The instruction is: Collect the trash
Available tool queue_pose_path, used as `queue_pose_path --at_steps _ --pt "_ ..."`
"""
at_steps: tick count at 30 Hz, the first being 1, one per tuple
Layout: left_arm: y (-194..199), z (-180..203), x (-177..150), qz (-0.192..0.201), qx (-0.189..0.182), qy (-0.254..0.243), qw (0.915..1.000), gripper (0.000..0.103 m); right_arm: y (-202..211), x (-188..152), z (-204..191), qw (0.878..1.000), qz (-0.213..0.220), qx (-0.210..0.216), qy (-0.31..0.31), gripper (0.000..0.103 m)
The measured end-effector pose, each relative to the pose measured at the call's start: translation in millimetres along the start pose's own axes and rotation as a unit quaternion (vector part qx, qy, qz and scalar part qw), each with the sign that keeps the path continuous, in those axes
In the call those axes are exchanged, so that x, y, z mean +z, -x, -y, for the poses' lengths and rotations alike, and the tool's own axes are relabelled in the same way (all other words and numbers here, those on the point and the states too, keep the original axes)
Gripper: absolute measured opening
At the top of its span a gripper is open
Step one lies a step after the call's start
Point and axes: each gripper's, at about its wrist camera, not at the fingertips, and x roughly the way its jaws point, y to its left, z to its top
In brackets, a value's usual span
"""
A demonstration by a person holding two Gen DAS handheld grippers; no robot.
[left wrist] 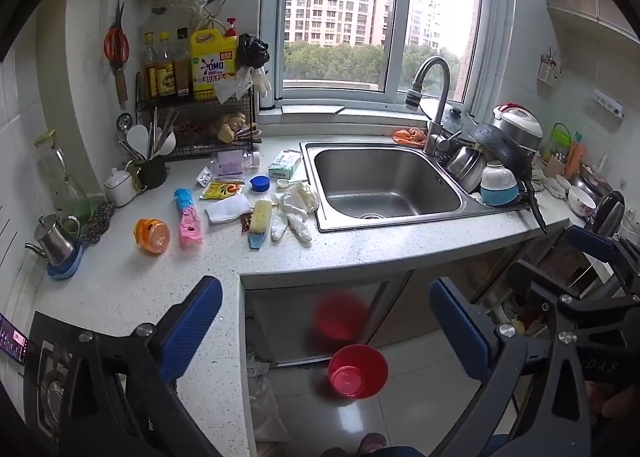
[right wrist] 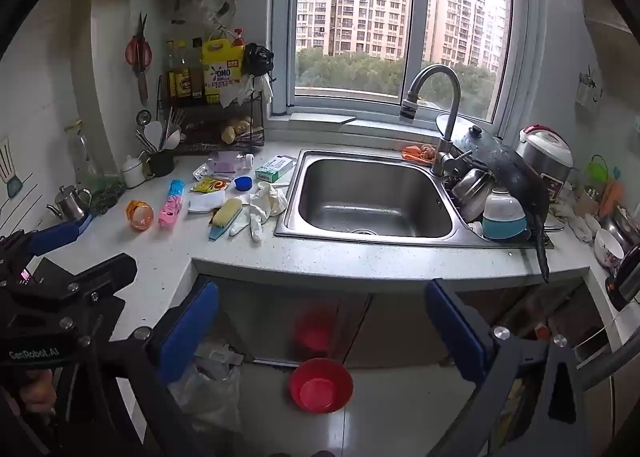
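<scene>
Your left claw (left wrist: 326,331): jaws spread wide, nothing between them, tilted downward from in front of the tabletop (left wrist: 400,249). Its blue pads (left wrist: 188,321) frame the cabinet front under the sink and the red basin (left wrist: 358,371) on the floor.

Your right claw (right wrist: 322,331): jaws likewise spread wide and empty, pitched down at much the same angle, held beside the left one. From the left wrist view it shows at the right edge; your hand is partly visible behind it.

Trash and clutter, all on the tabletop left of the sink (left wrist: 388,185), well apart from both claws:
- yellow sachet (left wrist: 222,190), lying flat
- small blister pack (left wrist: 205,176), just behind the sachet
- crumpled white gloves (left wrist: 296,205), touching the sink's left rim
- folded white cloth (left wrist: 228,209)
- yellow scrub brush (left wrist: 258,223) with a blue handle, between cloth and gloves
- pink and blue tube (left wrist: 188,217), lying on its side
- orange jar (left wrist: 153,236), tipped over
- blue lid (left wrist: 260,182)
- green and white box (left wrist: 285,163)

Other fixtures: wire rack (left wrist: 196,125) holding bottles and a yellow detergent jug (left wrist: 208,63); stacked pots and bowls right of the sink; clear plastic bag (right wrist: 208,389) on the floor by the cabinet.
</scene>
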Motion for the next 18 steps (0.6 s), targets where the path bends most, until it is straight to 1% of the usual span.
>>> queue_pose_path --at_steps 2,3,5,7,9,18 --pt "-1.5 8.6 -0.5 -0.005 0.008 -0.012 0.9999 0.103 1.6 -1.0 -2.4 1.000 0.003 0.000 0.005 0.103" --pt "1.1 10.7 -1.9 -0.002 0.009 -0.022 0.9997 0.103 3.0 -3.8 1.2 1.000 0.004 0.005 -0.004 0.103" --pt "3.3 11.9 -4.2 0.001 0.006 -0.020 0.9998 0.103 2.8 -4.2 1.3 1.000 -0.002 0.003 -0.006 0.103" --pt "0.8 5.9 0.7 -0.007 -0.003 -0.012 0.9999 0.103 -1.6 -1.1 -1.4 1.000 -0.015 0.001 -0.004 0.103" --pt "0.3 5.5 2.7 -0.009 -0.006 -0.011 0.9999 0.103 2.2 -5.8 1.6 1.000 -0.008 0.005 -0.005 0.103" --pt "2.3 8.8 2.3 -0.005 -0.007 -0.014 0.9999 0.103 3.7 -3.2 1.0 1.000 -0.011 0.002 -0.005 0.103"
